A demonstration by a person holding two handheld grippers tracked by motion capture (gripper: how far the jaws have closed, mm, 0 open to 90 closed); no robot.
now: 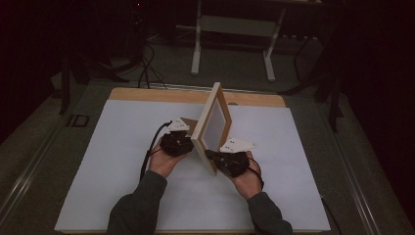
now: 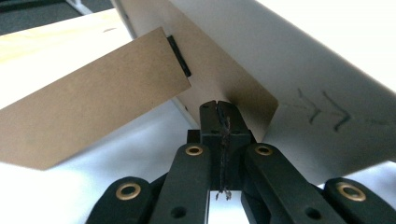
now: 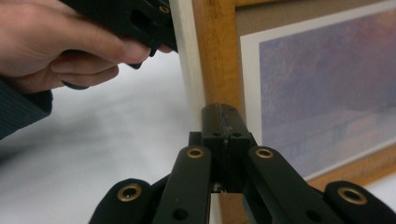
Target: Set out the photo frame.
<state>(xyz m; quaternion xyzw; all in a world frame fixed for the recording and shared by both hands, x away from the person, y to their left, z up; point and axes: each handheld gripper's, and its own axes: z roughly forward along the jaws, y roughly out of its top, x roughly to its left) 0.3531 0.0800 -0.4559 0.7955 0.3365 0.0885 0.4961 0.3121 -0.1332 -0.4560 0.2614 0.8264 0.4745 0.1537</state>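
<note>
Table (image 1: 122, 161), white sheet over wood top, wood strip bare along far edge; floor w/ white stand legs behind. Picture frame (image 1: 213, 128): wooden, stands on edge near table centre, tilted, picture side twd right hand, brown back twd left hand. Front, in right gripper view: wood border (image 3: 215, 56), pale mat, bluish-purple print (image 3: 327, 88). Back, in left gripper view: brown backing board (image 2: 219, 70) w/ easel stand flap (image 2: 88, 116) swung out from board, hinged at small black clip (image 2: 179, 56). Left gripper (image 2: 218, 112): jaws clenched together, tips against lower edge of backing board; cannot tell if they pinch the board or just press on it. Right gripper (image 3: 223, 119): jaws closed, tips at wood border's outer edge on the front side; seems to steady frame, real pinch not clear. Left hand (image 3: 60, 46) w/ its tool shows beyond frame edge in right gripper view. Step judged: get frame standing on its easel flap. To do well: keep right tool bracing border so frame doesn't tip or skid on sheet; open flap fully before letting frame lean back; lower slow till flap foot and frame's bottom edge both bear on table; release one tool at a time, left first, check no wobble. Risk: flap folds shut, frame falls flat.
</note>
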